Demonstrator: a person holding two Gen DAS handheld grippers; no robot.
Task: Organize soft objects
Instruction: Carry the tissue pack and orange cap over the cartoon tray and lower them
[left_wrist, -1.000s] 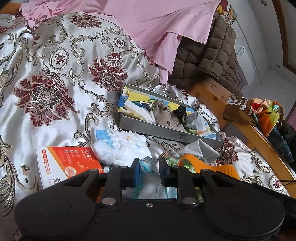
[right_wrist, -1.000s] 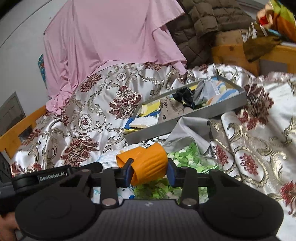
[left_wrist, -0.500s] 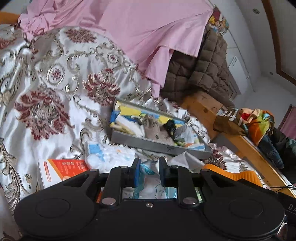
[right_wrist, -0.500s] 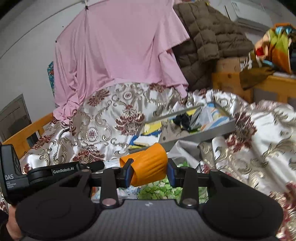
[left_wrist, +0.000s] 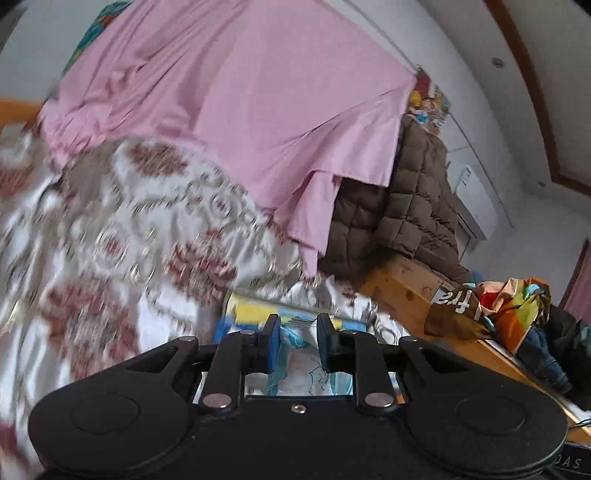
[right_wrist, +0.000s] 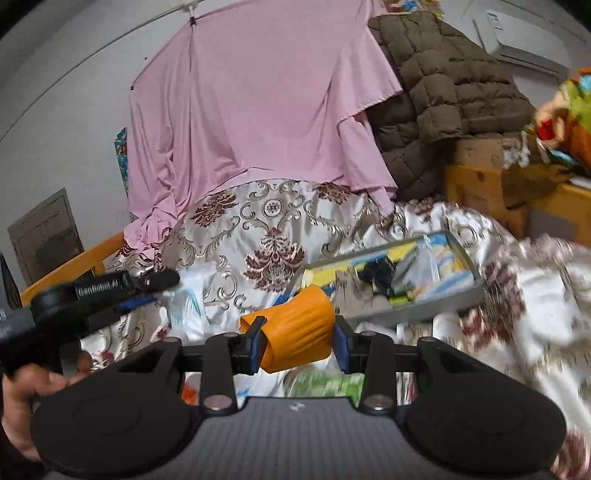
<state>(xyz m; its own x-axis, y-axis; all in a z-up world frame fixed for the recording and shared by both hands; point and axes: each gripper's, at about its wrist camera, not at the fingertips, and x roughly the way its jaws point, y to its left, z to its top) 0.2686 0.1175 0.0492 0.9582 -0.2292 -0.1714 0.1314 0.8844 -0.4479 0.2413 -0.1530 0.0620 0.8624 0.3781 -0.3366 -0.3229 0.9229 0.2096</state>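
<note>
Floral satin bedding (right_wrist: 273, 236) is carrying a grey tray (right_wrist: 417, 306) of soft items. Nearer than the tray, the right gripper (right_wrist: 297, 341) is clamping an orange ribbed roll (right_wrist: 295, 338), its long axis pointing toward the tray. The left gripper (left_wrist: 295, 347), left of the tray, is pinching a white and teal printed cloth (left_wrist: 303, 373). The right one is probably nearer the tray.

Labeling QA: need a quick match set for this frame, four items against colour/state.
Items:
1. right gripper
2. left gripper
3. hanging sheet
4. quilted jacket

States:
A. brown
B. shut on an orange soft item
C. pink
D. shut on a white cloth with teal print

Pairs: 1-B, 2-D, 3-C, 4-A
</note>
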